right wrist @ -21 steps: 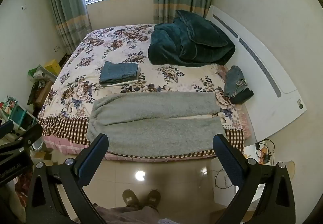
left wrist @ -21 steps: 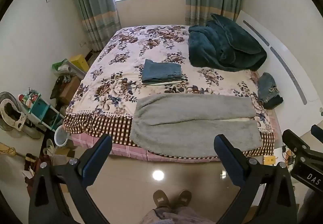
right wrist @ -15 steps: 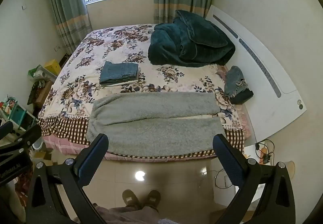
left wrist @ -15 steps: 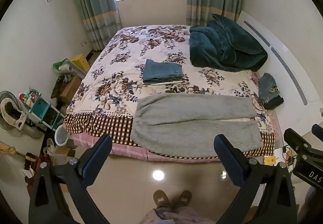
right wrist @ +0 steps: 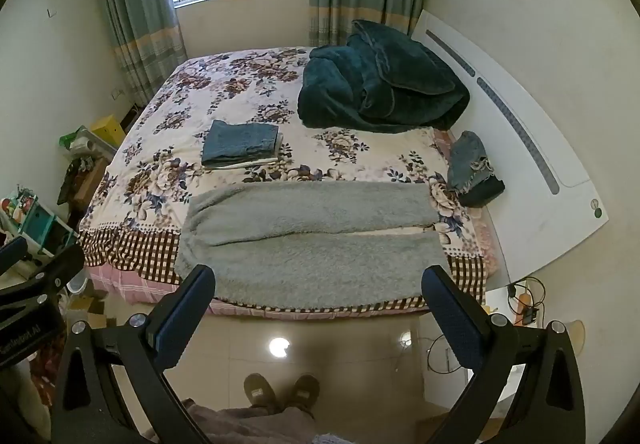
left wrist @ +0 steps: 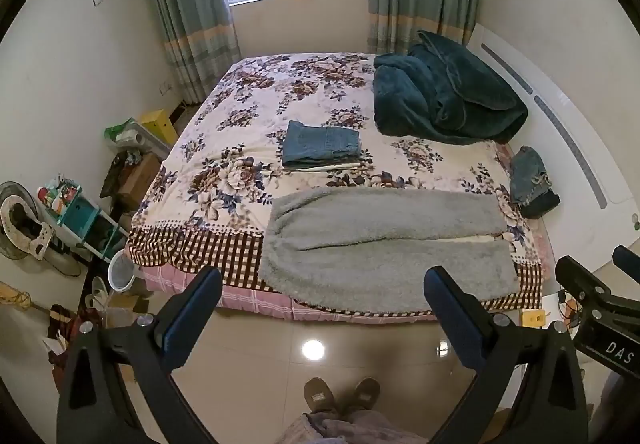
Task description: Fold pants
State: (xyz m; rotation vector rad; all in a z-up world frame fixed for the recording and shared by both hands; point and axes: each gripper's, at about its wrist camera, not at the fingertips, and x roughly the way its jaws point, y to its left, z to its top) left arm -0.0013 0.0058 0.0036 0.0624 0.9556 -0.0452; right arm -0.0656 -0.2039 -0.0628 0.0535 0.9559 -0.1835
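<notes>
Both claws, left gripper (left wrist: 322, 294) and right gripper (right wrist: 318, 294), hang spread and empty above the floor, so reach in for the grey pants (left wrist: 384, 240), far leg's outer edge first.

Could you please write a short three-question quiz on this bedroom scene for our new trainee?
1. True or false: the left gripper is shut on the grey pants.
2. What lies directly beyond the pants on the bed: A) folded jeans, B) a pillow, C) a towel?
3. Fill in: the dark green blanket is heaped near the ____.

Key: 1. False, both it and the right gripper are open and off the bed. 2. A. 3. headboard.
</notes>
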